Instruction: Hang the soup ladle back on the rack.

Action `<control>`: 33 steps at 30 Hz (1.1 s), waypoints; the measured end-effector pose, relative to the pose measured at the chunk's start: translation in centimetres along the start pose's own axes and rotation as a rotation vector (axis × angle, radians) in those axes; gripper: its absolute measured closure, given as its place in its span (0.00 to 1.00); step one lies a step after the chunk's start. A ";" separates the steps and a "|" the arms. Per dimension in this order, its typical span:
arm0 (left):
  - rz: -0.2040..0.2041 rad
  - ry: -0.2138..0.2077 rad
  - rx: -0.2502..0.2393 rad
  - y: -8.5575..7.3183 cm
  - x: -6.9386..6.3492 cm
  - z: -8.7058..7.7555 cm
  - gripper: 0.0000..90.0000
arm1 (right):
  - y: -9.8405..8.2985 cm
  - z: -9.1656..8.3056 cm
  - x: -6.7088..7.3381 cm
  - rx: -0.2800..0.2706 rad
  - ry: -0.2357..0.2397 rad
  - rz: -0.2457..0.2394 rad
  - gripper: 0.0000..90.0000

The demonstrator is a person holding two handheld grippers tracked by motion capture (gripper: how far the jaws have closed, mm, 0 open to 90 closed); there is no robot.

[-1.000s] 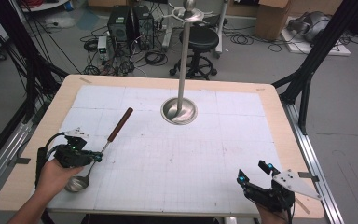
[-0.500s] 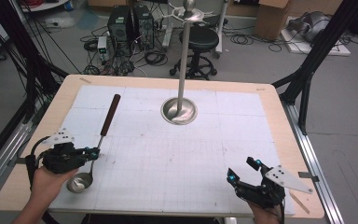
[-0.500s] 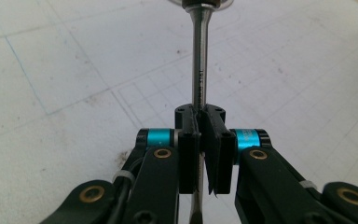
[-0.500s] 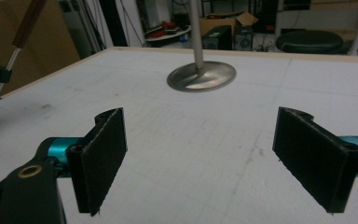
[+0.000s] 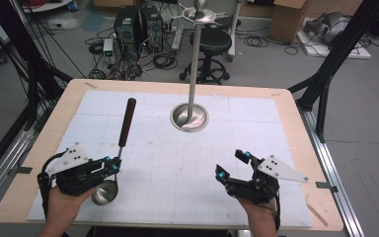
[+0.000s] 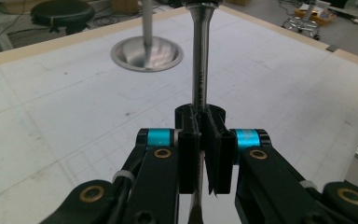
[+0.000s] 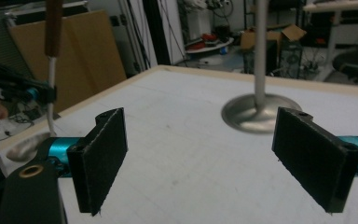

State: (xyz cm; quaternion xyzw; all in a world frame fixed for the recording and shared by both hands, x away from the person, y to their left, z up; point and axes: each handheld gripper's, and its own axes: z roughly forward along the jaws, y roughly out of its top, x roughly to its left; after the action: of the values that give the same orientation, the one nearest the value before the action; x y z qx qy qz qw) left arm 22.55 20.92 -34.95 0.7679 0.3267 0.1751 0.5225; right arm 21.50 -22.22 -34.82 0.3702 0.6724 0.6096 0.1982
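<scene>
**Ladle held by its stem, stand waiting ahead**

A lab floor strewn with cables, a stool and computer cases lies behind a wooden table [image 5: 296,106] topped with a white gridded mat [image 5: 187,163]. Near the far middle of the mat stands a metal stand [image 5: 191,106], a tall pole rising from a round dished base, with a hub of arms at its top that looks meant for hanging utensils.

The left gripper [image 5: 109,165] has its jaws clamped tight on the thin metal stem of a ladle [image 5: 121,148], just above the bowl. The bowl sits low by the hand at the near left of the mat, while the dark wooden handle points away toward the far edge. Gripping low on the stem probably keeps the handle end free for the stand.

The right gripper [image 5: 232,164] hovers over the near right of the mat, jaws wide apart with nothing between them, likely ready to help steady the ladle.
</scene>
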 end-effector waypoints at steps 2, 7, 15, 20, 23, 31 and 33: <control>0.009 -0.010 -0.001 0.2 -0.5 0.5 0.94 | 1.4 0.8 0.6 -0.014 0.024 -0.018 0.19; 0.030 -0.030 0.004 0.4 -1.5 1.6 0.93 | 3.9 2.7 2.2 -0.034 0.095 -0.047 0.20; 0.062 -0.074 -0.004 0.9 -2.4 2.8 0.94 | 7.1 6.5 5.0 -0.025 0.232 -0.098 0.29; 0.082 -0.093 -0.014 1.3 -2.9 3.1 0.93 | 8.5 8.0 6.5 -0.030 0.292 -0.121 0.37; 0.094 -0.104 -0.010 1.5 -3.1 3.3 0.93 | 9.2 8.7 7.1 -0.036 0.315 -0.123 0.41; 0.120 -0.125 0.004 1.8 -3.7 3.8 0.93 | 10.2 10.0 8.2 -0.033 0.374 -0.101 0.52; 0.123 -0.128 0.005 1.7 -3.9 3.8 0.93 | 10.2 10.1 8.2 -0.032 0.380 -0.092 0.56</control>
State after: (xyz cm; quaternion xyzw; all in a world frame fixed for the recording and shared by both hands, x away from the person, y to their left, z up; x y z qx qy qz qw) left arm 22.64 15.21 -34.59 0.7973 0.2454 0.1567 0.5287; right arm 26.11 -9.54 -25.25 0.2141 0.7041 0.6695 0.1010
